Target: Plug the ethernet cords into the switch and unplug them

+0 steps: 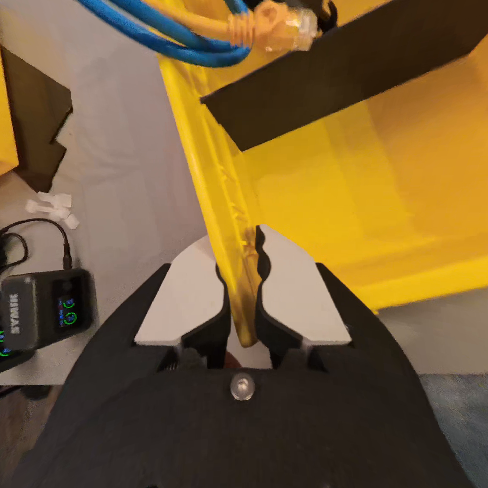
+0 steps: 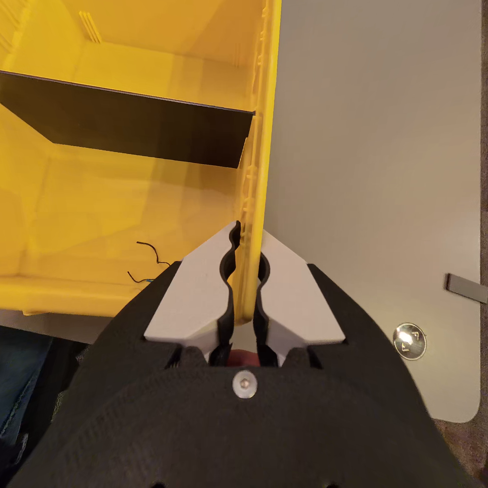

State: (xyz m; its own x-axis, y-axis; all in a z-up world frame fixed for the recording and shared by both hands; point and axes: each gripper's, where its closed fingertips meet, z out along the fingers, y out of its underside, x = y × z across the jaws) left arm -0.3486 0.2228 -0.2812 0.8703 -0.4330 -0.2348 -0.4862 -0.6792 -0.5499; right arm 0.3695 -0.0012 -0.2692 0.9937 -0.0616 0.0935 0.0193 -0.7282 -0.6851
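orange ethernet cord (image 1: pixel 200 25) with its clear plug (image 1: pixel 301 26) at the top of the left wrist view, lying over a looped blue ethernet cord (image 1: pixel 169 39) — both at the far end of the yellow bin (image 1: pixel 369 211), beyond the black divider (image 1: pixel 330 87) that crosses the bin from wall to wall. no switch visible in either view.

left gripper (image 1: pixel 244 264) clamped narrow on the bin's left rim, yellow wall pinched between the dark wavy pads, one finger outside and one inside. right gripper (image 2: pixel 249 264) clamped the same way on the opposite rim of the yellow bin (image 2: pixel 132 211), fingers close together with the wall between them. near compartment of the bin bare except for a thin dark scrap of wire (image 2: pixel 150 258) on the floor, just beside the right gripper's inner finger.

outside the bin on the left: pale table surface (image 1: pixel 118 132), a small black device with lit green rings (image 1: pixel 50 309) and a thin black cable (image 1: pixel 52 232) plugged into it, a few small white plastic bits (image 1: pixel 52 208), a dark jagged-edged piece (image 1: pixel 37 126) farther back. on the right: the pale table (image 2: pixel 369 158), a round shiny metal disc (image 2: pixel 409 340) and a grey bar (image 2: pixel 464 287) at the edge.
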